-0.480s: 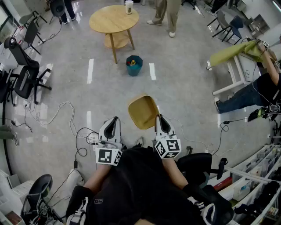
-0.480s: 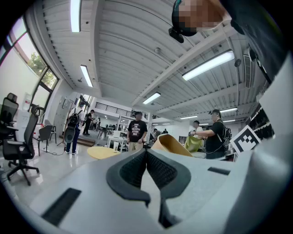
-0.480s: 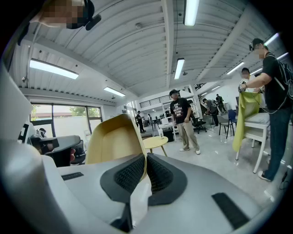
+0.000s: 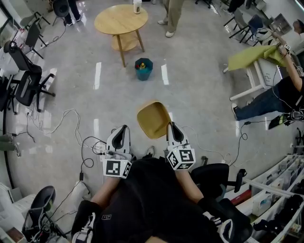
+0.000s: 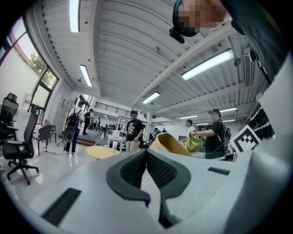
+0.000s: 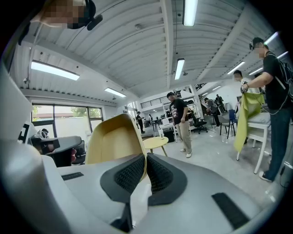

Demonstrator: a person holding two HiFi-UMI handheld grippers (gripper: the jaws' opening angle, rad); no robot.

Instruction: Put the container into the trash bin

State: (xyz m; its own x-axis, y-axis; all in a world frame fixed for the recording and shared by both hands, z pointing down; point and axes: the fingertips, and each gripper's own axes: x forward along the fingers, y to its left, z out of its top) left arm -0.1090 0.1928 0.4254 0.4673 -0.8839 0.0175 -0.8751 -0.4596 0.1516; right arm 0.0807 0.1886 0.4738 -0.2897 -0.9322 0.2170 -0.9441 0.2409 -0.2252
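A tan, bowl-shaped container (image 4: 153,118) hangs in front of me above the floor, and my right gripper (image 4: 171,126) is shut on its rim. In the right gripper view the container's wall (image 6: 114,141) rises from between the dark pads (image 6: 130,173) of the right gripper (image 6: 145,157). To the left of it my left gripper (image 4: 123,129) is held level and shut, with nothing between its pads (image 5: 158,169). The container's edge (image 5: 171,144) shows to the right in the left gripper view. A teal trash bin (image 4: 143,69) stands on the floor ahead, with some items inside.
A round wooden table (image 4: 120,20) with a white cup stands just beyond the bin. A person (image 4: 174,14) stands past the table. Cables (image 4: 71,118) lie on the floor at the left, by office chairs (image 4: 21,80). Another person (image 4: 280,95) handles a green cloth at a white table to the right.
The person beyond the table has stepped a little to the left. Both grippers and the container keep their places.
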